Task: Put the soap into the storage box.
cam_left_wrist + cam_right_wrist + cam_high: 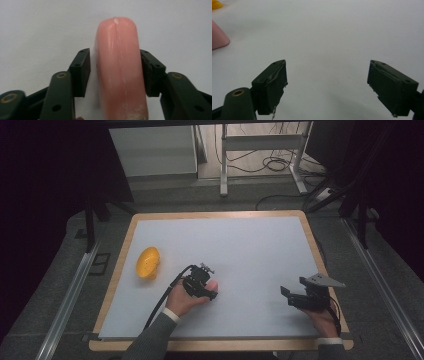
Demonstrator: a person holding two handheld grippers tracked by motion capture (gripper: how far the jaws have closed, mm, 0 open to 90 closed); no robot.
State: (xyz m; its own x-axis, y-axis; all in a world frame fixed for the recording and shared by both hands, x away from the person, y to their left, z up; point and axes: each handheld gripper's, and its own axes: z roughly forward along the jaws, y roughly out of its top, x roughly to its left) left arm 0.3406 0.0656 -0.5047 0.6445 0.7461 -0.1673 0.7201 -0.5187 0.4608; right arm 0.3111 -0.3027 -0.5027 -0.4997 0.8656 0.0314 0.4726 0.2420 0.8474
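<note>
A pink rounded bar (118, 75) stands on edge on the white tabletop between the jaws of my left gripper (115, 53). The right pad (150, 72) rests against its side, while a thin strip of white table shows between the left pad (81, 72) and the bar. In the high view my left gripper (206, 287) points down at the table's near middle, with the pink bar (214, 284) just beside the hand. My right gripper (295, 287) hovers at the near right, jaws wide apart with nothing between them (328, 65). The pink bar (218, 37) lies off to its left.
A yellow rounded object (148, 262) lies near the table's left edge and shows at the top left corner (215, 4) of the right gripper view. The white tabletop (240, 245) has a wooden rim. A metal frame and cables stand beyond the far edge.
</note>
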